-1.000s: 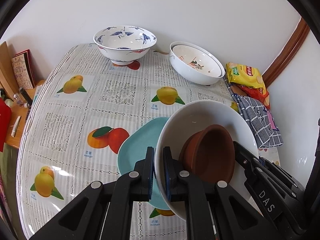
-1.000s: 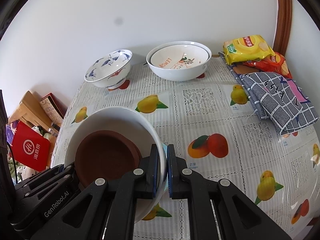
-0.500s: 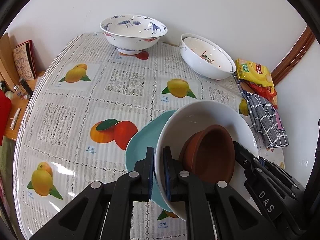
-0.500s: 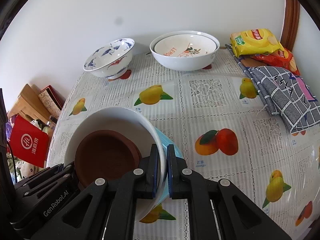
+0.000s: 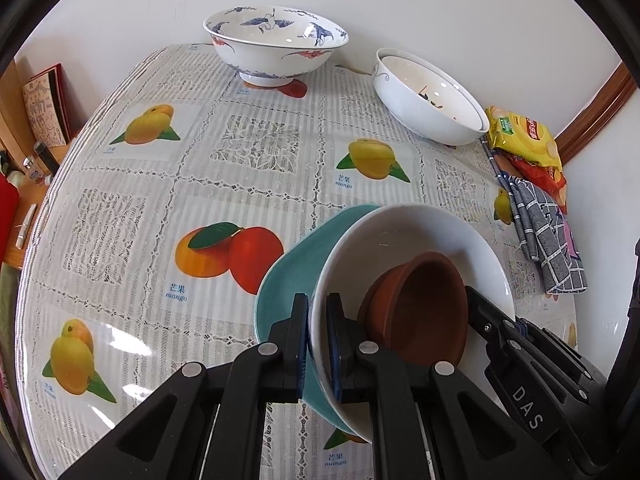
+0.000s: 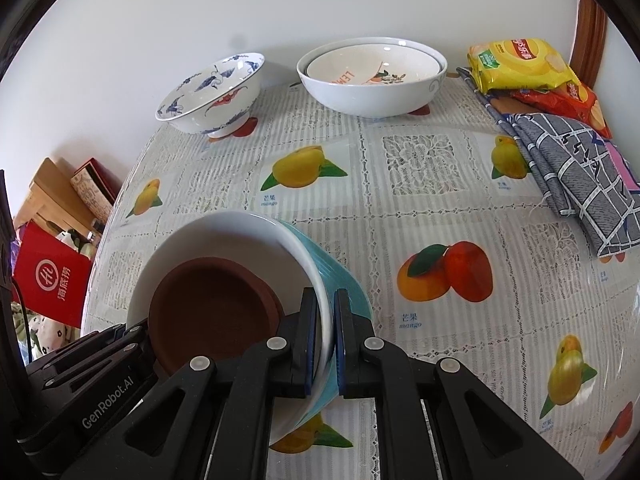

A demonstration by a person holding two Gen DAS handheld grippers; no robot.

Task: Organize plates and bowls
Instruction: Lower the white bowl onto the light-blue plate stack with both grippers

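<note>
I hold a stack between both grippers: a teal plate (image 5: 288, 280) underneath, a white bowl (image 5: 400, 232) on it, and brown bowls (image 5: 424, 304) nested inside. My left gripper (image 5: 317, 320) is shut on the stack's near rim, white bowl and teal plate together. From the opposite side, my right gripper (image 6: 327, 312) is shut on the same two rims, white bowl (image 6: 224, 232) and teal plate (image 6: 340, 276). The stack hangs low over the fruit-print tablecloth (image 5: 160, 200). I cannot tell whether it touches it.
At the back stand a blue-and-white crane bowl (image 5: 276, 40) and two nested white bowls (image 5: 424, 104). Snack bags (image 6: 516, 64) and a folded checked cloth (image 6: 580, 180) lie along the right edge. A red box (image 6: 52, 280) and a shelf sit beyond the left edge.
Both grippers have sunk toward the table with the stack still held. The tablecloth looks nearer and the far bowls sit higher in both views.
</note>
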